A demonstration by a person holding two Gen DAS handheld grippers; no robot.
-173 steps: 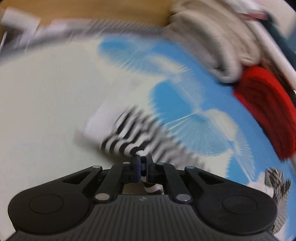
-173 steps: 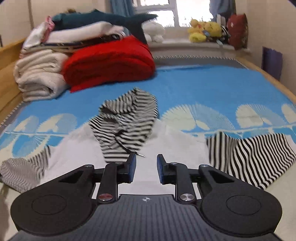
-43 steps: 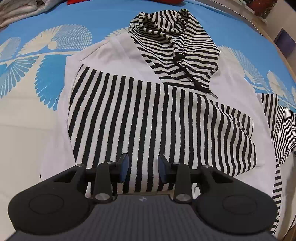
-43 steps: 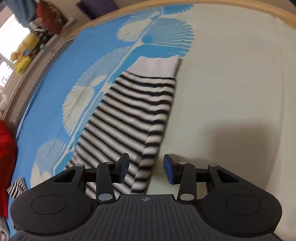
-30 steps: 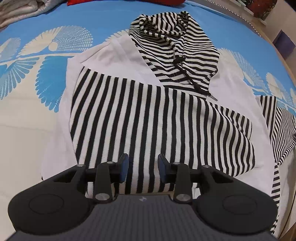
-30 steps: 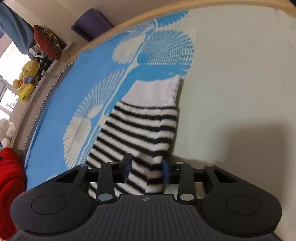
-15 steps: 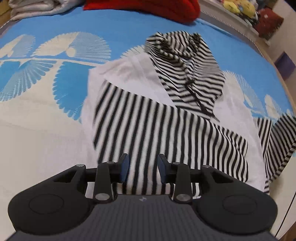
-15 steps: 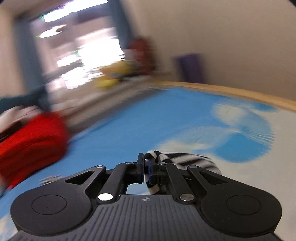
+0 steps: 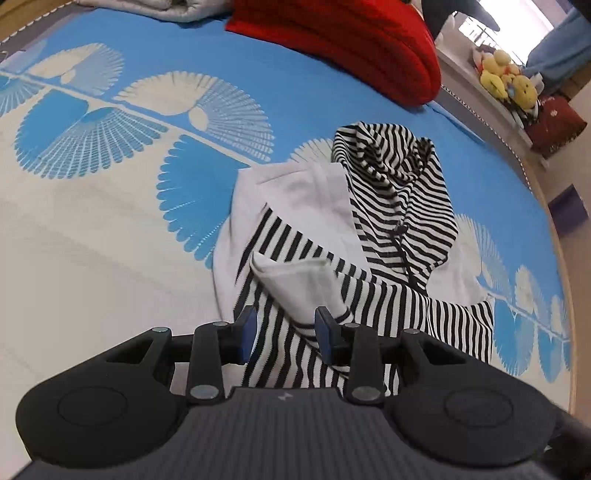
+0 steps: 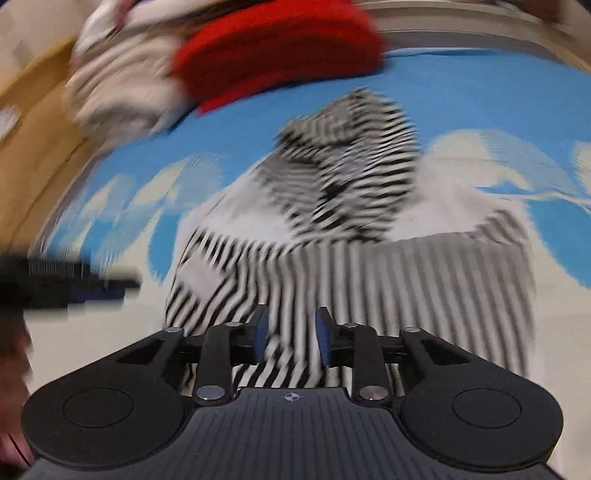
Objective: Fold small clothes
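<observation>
One hoodie point(image 9: 369, 258) lies flat mid-bed on the blue-and-cream sheet point(image 9: 110, 229). White body, striped hood point(image 9: 399, 192) pointing toward the far end. Both striped sleeves are folded across the chest; the white cuff point(image 9: 295, 284) of the top one sits just ahead of the left gripper point(image 9: 284, 328).

Left gripper: partly open, nothing between the pads, hovering over the crossed sleeves.

Right gripper point(image 10: 290, 332): jaws opening, pads not pressing on anything, striped sleeve fabric below them. This view is heavily motion-blurred. The left gripper shows as a dark smear at its left edge.

Around it:
- one red folded blanket point(image 9: 351, 48) at the far end of the bed, well apart from the hoodie
- beige folded bedding point(image 9: 166, 7) beside the red one
- yellow plush toys point(image 9: 506, 77) on the ledge past the bed; count not clear
- a dark red bag point(image 9: 554, 125) next to them
- wooden bed rim point(image 9: 565, 277) along the right

Nothing lies on the hoodie or blocks it. No readable writing or labels.
</observation>
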